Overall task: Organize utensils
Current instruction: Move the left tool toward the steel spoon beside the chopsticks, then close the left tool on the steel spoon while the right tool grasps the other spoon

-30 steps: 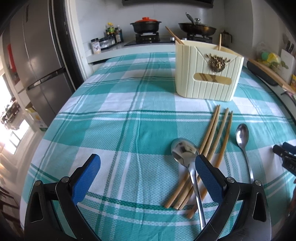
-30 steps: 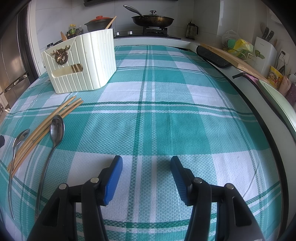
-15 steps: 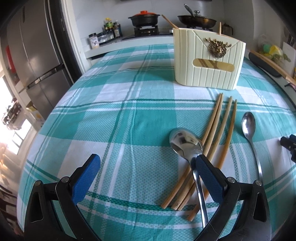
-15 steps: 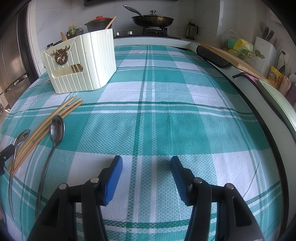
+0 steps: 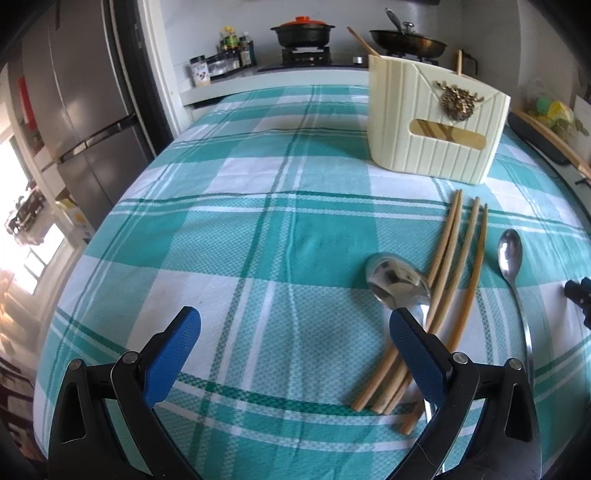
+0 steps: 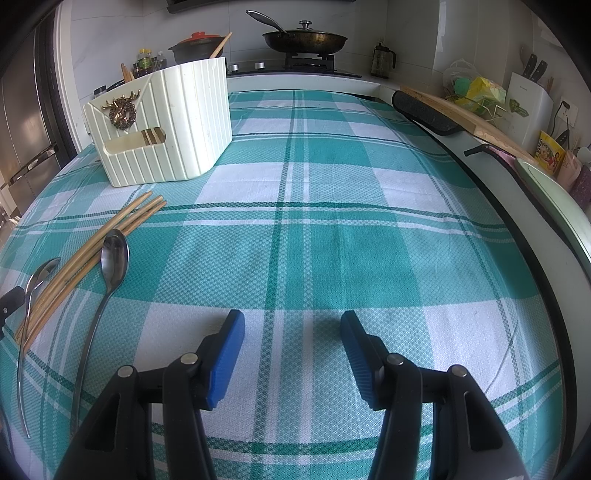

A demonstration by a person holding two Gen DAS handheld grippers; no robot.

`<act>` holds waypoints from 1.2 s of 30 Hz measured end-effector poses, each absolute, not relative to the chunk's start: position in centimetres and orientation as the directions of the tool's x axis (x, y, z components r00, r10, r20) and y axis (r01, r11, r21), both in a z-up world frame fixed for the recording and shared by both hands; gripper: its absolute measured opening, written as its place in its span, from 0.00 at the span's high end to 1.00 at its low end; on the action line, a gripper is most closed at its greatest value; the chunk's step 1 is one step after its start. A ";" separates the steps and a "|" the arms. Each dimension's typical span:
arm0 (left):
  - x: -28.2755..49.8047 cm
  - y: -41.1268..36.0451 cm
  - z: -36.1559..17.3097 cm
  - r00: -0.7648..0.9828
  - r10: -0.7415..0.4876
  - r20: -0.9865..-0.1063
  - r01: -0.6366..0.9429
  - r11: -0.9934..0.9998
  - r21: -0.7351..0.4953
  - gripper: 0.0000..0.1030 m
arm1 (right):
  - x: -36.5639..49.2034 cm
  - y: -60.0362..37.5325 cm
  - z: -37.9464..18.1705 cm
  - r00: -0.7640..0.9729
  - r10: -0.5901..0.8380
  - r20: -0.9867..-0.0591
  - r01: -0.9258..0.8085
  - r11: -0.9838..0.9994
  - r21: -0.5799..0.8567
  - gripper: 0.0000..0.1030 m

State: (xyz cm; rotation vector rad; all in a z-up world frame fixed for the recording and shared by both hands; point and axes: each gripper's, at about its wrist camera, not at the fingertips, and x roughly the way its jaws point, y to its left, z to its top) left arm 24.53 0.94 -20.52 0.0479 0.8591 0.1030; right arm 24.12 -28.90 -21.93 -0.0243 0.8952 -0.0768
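A cream ribbed utensil holder [image 5: 432,122] [image 6: 166,125] stands upright on the teal checked tablecloth, with chopsticks poking out of its top. In front of it lie several wooden chopsticks [image 5: 447,266] [image 6: 92,243]. A large steel spoon [image 5: 397,280] [image 6: 33,284] rests across them and a slimmer spoon [image 5: 511,258] [image 6: 110,266] lies to their right. My left gripper [image 5: 293,326] is open, its right pad [image 5: 415,350] just over the large spoon's neck. My right gripper [image 6: 291,332] is open over bare cloth, right of the utensils.
A stove with a black pot [image 5: 301,33] and a frying pan [image 6: 304,37] stands behind the table. A fridge [image 5: 74,103] is at the left. Along the right edge run a dark handle [image 6: 424,112], a wooden board and a knife block [image 6: 528,99].
The left gripper has shifted slightly, so the utensils sit a little differently in its view; its tip has come into the right view's left edge. The right gripper has stayed still.
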 end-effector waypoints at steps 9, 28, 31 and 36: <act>23.8 2.2 -19.3 0.667 0.028 -0.744 -0.069 0.997 -0.024 0.01 | 24.1 -28.9 -21.9 0.623 -0.077 -0.778 0.057 0.997 -0.054 0.47; 23.4 1.3 -21.3 0.614 0.025 -0.789 -0.002 1.000 0.030 0.01 | 24.1 -28.9 -21.9 0.623 -0.078 -0.778 0.057 0.997 -0.054 0.47; 23.0 2.0 -21.4 0.604 0.008 -0.797 0.005 1.000 0.015 0.01 | 24.1 -28.9 -21.9 0.623 -0.078 -0.778 0.057 0.997 -0.054 0.47; 22.4 3.1 -21.1 0.606 0.009 -0.795 -0.003 1.000 0.009 0.01 | 24.1 -28.9 -21.9 0.624 -0.078 -0.778 0.057 0.997 -0.054 0.47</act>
